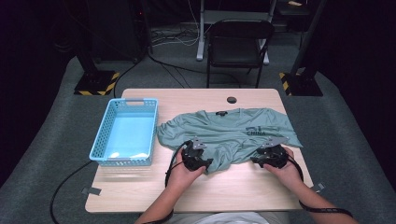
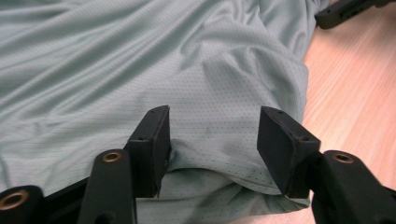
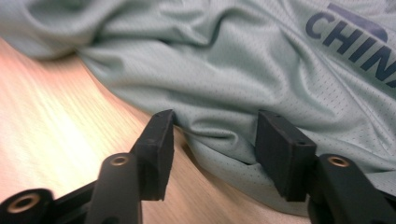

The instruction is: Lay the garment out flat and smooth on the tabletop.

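Note:
A pale green mesh T-shirt (image 1: 229, 133) printed "CHINA" lies crumpled on the wooden table (image 1: 140, 186). My left gripper (image 1: 198, 158) sits at the shirt's near left hem. Its jaws stand open around a fold of the T-shirt (image 2: 212, 140), apart from the cloth. My right gripper (image 1: 270, 156) is at the near right hem. In the right gripper view its jaws are open too, with the edge of the T-shirt (image 3: 224, 135) lying between them on the table (image 3: 56, 121).
A light blue plastic basket (image 1: 125, 132) stands on the table's left half, close to the shirt's sleeve. A black folding chair (image 1: 239, 44) stands beyond the far edge. Bare tabletop runs along the near edge.

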Motion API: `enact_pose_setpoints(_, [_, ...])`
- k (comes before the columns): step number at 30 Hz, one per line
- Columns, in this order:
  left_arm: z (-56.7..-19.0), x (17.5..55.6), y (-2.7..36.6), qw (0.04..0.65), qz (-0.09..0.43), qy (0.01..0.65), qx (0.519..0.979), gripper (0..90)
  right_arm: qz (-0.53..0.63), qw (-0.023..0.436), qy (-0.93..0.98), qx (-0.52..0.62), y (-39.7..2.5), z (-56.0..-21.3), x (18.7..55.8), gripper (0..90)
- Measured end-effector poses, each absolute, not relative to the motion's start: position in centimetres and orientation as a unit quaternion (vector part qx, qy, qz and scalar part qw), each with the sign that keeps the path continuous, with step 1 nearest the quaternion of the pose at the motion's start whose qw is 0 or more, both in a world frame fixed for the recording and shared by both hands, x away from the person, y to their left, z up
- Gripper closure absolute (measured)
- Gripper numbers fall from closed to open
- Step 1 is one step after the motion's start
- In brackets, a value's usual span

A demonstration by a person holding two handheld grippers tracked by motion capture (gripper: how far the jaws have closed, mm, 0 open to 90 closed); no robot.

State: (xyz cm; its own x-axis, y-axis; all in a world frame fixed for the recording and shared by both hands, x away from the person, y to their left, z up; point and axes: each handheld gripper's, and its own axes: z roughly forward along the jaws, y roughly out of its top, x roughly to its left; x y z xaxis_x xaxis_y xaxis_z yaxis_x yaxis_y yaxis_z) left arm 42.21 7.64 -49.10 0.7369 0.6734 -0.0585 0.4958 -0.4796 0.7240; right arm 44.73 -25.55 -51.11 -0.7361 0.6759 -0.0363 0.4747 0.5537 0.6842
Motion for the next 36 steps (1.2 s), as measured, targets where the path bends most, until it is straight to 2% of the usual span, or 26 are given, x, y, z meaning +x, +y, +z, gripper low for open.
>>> enact_pose_setpoints(2, [-49.7, 42.4, 7.4, 0.366, 0.110, 0.343, 0.858, 50.7, 0.343, 0.147, 0.864, 0.339, -25.6, -51.2, 44.7, 51.1])
enact_pose_setpoints(6, [-50.3, 42.8, 7.3, 0.349, 0.112, 0.342, 0.865, 60.6, 0.343, 0.145, 0.862, 0.343, -25.9, -51.1, 44.8, 64.7])
enact_pose_setpoints(9, [-50.0, 42.9, 7.4, 0.352, 0.124, 0.336, 0.865, 75.7, 0.349, 0.127, 0.860, 0.350, -26.2, -51.0, 45.0, 76.6])
enact_pose_setpoints(11, [-49.8, 42.9, 7.6, 0.358, 0.127, 0.342, 0.860, 80.3, 0.352, 0.114, 0.859, 0.354, -26.5, -50.9, 45.1, 80.5])
enact_pose_setpoints(17, [-48.4, 42.9, 8.9, 0.388, 0.154, 0.363, 0.833, 82.0, 0.357, 0.111, 0.857, 0.356, -26.8, -50.2, 44.9, 82.3])
enact_pose_setpoints(23, [-46.4, 43.5, 11.1, 0.408, 0.182, 0.382, 0.809, 82.5, 0.369, 0.121, 0.854, 0.346, -27.6, -48.1, 44.7, 82.9])
enact_pose_setpoints(28, [-43.9, 44.9, 13.5, 0.422, 0.215, 0.405, 0.782, 83.2, 0.385, 0.143, 0.839, 0.357, -30.0, -45.7, 44.9, 83.4])
enact_pose_setpoints(31, [-43.3, 46.2, 14.4, 0.428, 0.224, 0.422, 0.767, 83.3, 0.407, 0.137, 0.816, 0.386, -32.0, -44.9, 45.8, 83.9])
enact_pose_setpoints(36, [-43.6, 47.6, 13.4, 0.428, 0.245, 0.425, 0.759, 81.7, 0.421, 0.146, 0.795, 0.412, -32.8, -44.6, 47.0, 84.3])
